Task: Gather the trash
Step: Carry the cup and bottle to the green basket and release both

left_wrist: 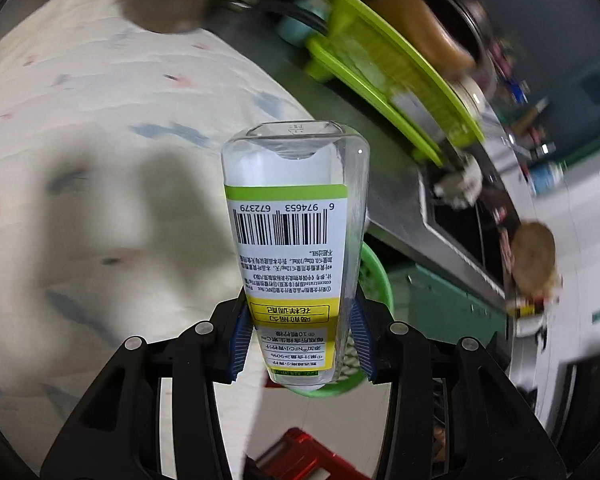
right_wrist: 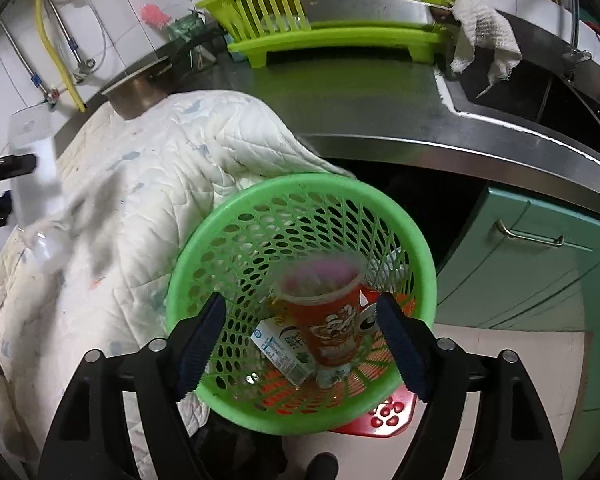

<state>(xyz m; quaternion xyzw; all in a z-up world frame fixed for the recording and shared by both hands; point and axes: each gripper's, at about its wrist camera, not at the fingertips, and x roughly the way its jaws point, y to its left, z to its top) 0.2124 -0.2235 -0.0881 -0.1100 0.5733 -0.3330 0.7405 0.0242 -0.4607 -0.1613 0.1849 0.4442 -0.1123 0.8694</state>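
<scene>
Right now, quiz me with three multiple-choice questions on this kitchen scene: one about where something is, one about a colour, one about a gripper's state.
1. Where is the red paper cup?
A. On the dish rack
B. Inside the basket
C. On the quilted cloth

2. What colour is the basket?
A. Green
B. Blue
C. Red

3. What is the left gripper doing?
A. Open and empty
B. Gripping a towel
C. Shut on a clear labelled bottle

Answers: 1 B, the cup shows within the basket's mesh wall beside a carton. 2 A, its rim and mesh are bright green. 3 C, both blue pads press the bottle's sides.
</scene>
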